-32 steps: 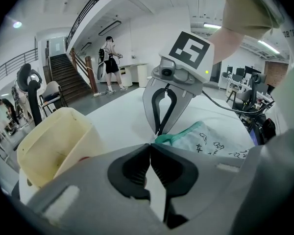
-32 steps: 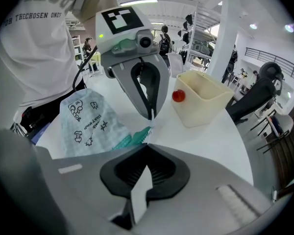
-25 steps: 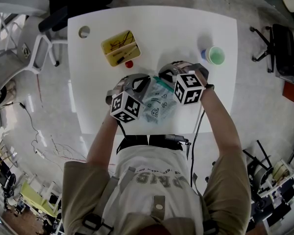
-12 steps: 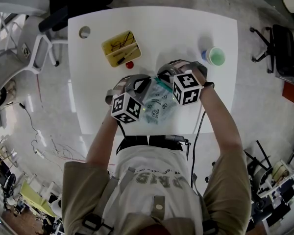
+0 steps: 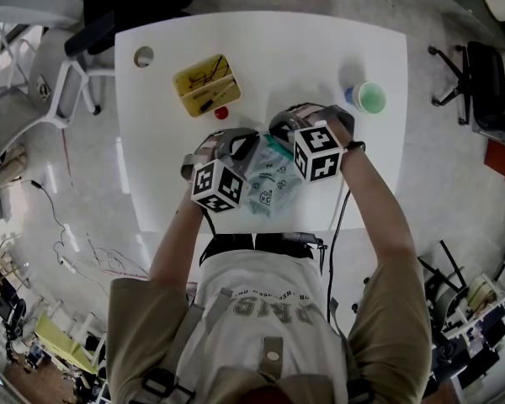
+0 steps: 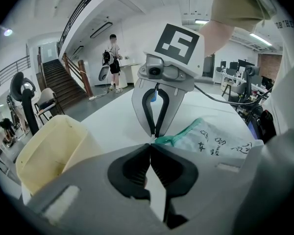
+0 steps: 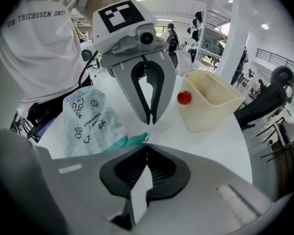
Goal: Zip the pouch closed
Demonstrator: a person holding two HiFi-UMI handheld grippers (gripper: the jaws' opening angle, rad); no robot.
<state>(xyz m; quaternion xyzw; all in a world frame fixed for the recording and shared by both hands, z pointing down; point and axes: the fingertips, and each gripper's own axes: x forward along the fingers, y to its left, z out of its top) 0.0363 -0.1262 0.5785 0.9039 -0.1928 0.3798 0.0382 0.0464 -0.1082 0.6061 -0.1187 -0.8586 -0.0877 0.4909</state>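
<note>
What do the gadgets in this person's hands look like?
The left tool and right tool are grey with black ribbed pads, each topped by a white cube of black square markers. A black cable trails from the right one. The T-shirt is white with tan sleeves.

The pouch (image 5: 269, 188) looks like thin, crinkled printed cloth; the bin (image 7: 210, 109) at its eleven o'clock is matt cream plastic, the table (image 5: 278, 49) smooth white.

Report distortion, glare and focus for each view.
Head view: fisheye bows the edges of the white table; glare streaks the floor on the left. Left gripper view: dark round vignette, ceiling lights bright, pouch print legible. Right gripper view: same vignette, red ball sharp.
</note>
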